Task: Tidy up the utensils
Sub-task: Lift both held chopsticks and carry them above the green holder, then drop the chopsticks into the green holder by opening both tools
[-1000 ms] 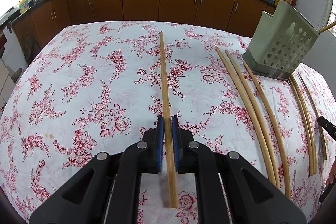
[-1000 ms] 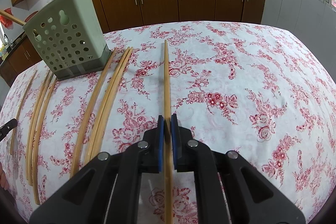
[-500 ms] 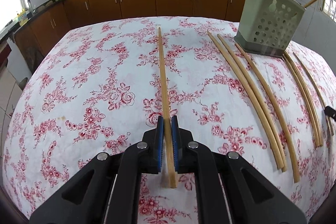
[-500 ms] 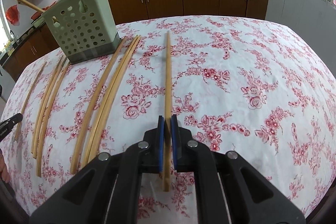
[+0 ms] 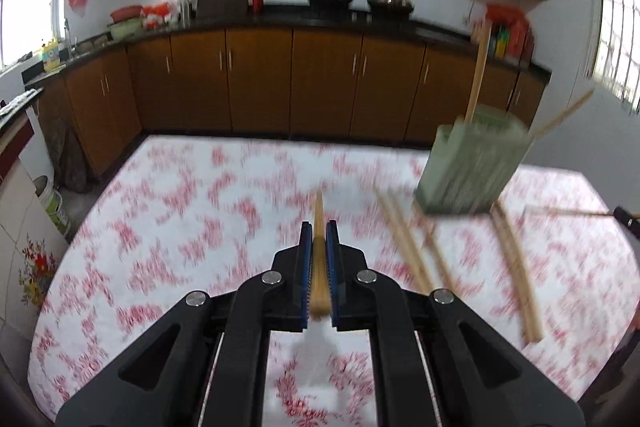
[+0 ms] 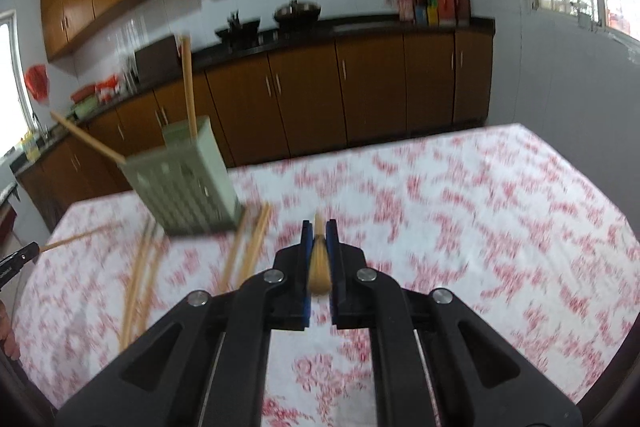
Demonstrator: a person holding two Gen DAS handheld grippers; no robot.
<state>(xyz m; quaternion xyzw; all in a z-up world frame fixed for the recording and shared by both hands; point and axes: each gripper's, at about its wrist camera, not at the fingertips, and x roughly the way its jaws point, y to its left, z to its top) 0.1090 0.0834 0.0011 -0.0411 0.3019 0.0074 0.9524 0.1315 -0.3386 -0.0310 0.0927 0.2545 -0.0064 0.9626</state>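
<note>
Above the red-flowered white tablecloth, one long wooden chopstick is pinched by the left gripper and another by the right gripper — both beside the perforated green plastic holder.

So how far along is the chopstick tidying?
Done: two chopsticks stand in the green holder. In hand: the left gripper and right gripper each clamp one chopstick. Left: several loose chopsticks lie on the floral tablecloth.

tablecloth: white, red floral print
holder: pale green
chopsticks: tan
cabinets: brown
</note>
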